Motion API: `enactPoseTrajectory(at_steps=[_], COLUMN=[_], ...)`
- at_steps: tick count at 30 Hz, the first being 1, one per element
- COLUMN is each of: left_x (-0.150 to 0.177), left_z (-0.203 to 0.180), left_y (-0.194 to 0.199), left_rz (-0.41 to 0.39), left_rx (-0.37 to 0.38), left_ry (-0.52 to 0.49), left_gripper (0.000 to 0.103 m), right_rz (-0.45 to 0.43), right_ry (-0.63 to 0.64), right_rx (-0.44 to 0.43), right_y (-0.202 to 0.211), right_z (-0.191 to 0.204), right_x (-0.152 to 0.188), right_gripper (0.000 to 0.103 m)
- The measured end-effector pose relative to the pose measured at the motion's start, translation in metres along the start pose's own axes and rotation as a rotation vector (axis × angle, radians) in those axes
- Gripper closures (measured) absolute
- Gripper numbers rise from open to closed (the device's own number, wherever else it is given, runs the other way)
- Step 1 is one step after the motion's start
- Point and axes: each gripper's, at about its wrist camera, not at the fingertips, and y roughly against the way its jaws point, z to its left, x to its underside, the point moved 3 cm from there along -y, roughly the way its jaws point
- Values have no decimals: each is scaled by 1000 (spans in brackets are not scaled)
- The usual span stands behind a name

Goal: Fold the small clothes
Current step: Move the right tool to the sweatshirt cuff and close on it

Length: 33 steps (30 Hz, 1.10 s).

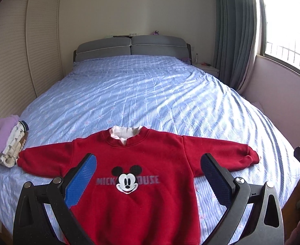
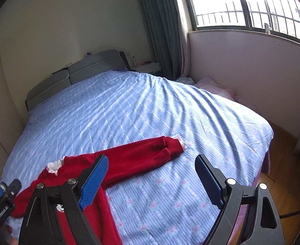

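1. Red sweatshirt [image 1: 141,163]: lies face up and flat on the blue striped bedspread [image 1: 150,94], both sleeves spread sideways, at the near edge of the bed; a white inner collar [image 1: 125,134] shows at the neck, toward 12 o'clock in the left wrist view.
2. Chest print: a cartoon mouse face [image 1: 127,183] over grey capitals; "MICK" and "OUSE" are legible on either side of the face; the letters between are covered by it.
3. Left gripper [image 1: 150,181]: jaws spread wide above the sweatshirt's chest, blue pads flanking the print; nothing is between the pads, and contact with the cloth cannot be told.
4. Right gripper [image 2: 152,181]: jaws wide apart with nothing gripped; only bedspread lies between them; the sweatshirt's sleeve [image 2: 150,151] runs from 9 o'clock toward 12 o'clock of the gripper.
5. In the right wrist view the left gripper's body shows at 8 o'clock, bearing white lettering that reads "GenRobot.AI" [image 2: 3,214].
6. Pile of folded clothes [image 1: 7,143]: lilac and cream pieces at 9 o'clock in the left wrist view, just beside the sweatshirt's cuff.
7. Grey headboard [image 1: 131,47] at 12 o'clock; window [image 2: 241,6] with bars at 1 o'clock in the right wrist view.
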Motion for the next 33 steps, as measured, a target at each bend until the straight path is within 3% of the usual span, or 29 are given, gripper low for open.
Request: enactPoseTrajectory(at_steps=[2,10,17,28,33], left_x=[-1,5,11,22,22], left_z=[-14,-61,-86,-99,-99], left_y=[-20,-99,-151,-194,-197], left_rz=[6,45,76,113,109], left_rx=[-4,-12,-11,-14,-21], left_ry=[-4,-21,-27,-42,-50], left_gripper=[0,0,0,0,0], right_rz=[1,38,73,140,171], right_ry=[-27,-112,-185,-261,-294], right_rx=[10,81,64,69,28], right_y=[-23,-120,-182,-245,-259], right_z=[-10,-49,-74,-97,-101], right_x=[-3,8,14,33,41], right_gripper=[29,33,42,49,61])
